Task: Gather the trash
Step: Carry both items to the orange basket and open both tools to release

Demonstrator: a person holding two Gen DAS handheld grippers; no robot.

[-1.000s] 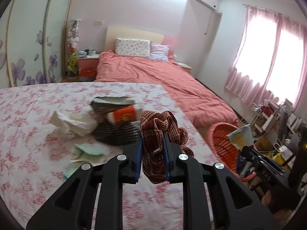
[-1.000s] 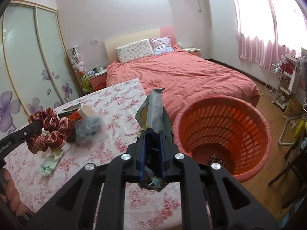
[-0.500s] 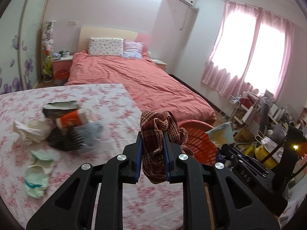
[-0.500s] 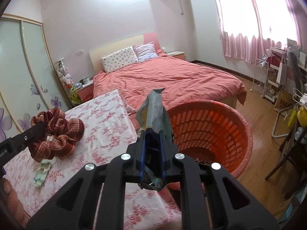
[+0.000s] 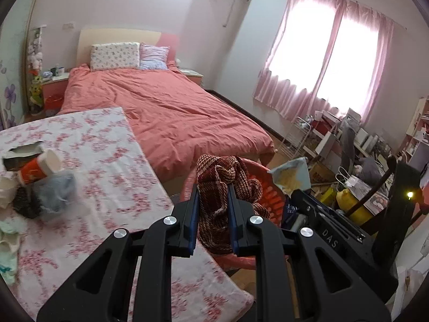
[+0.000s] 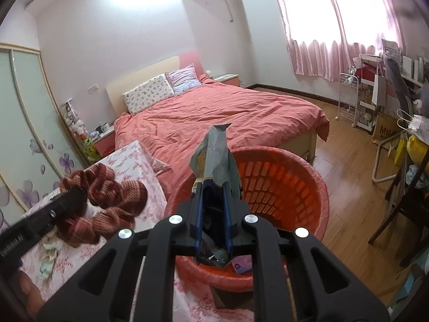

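My left gripper [image 5: 213, 187] is shut on a dark red checked scrunchie [image 5: 228, 171] and holds it above the near rim of the orange basket [image 5: 268, 196]. It also shows in the right wrist view [image 6: 107, 201]. My right gripper [image 6: 213, 187] is shut on a grey-blue torn wrapper [image 6: 214, 155], held over the orange basket [image 6: 281, 187]. The wrapper shows in the left wrist view [image 5: 291, 173]. More trash lies on the floral table [image 5: 107, 161]: a red paper cup [image 5: 40, 166], a grey pouch [image 5: 22, 154], crumpled plastic [image 5: 53, 193].
A bed with a pink duvet [image 5: 166, 107] stands behind the table. The basket sits on the wooden floor [image 6: 356, 166] between table and bed, with some trash inside. A cluttered desk and rack [image 5: 348, 139] stand at the right under pink curtains.
Both grippers have swung right, away from the trash pile and toward the basket. The scrunchie and the wrapper have come over the basket's rim.
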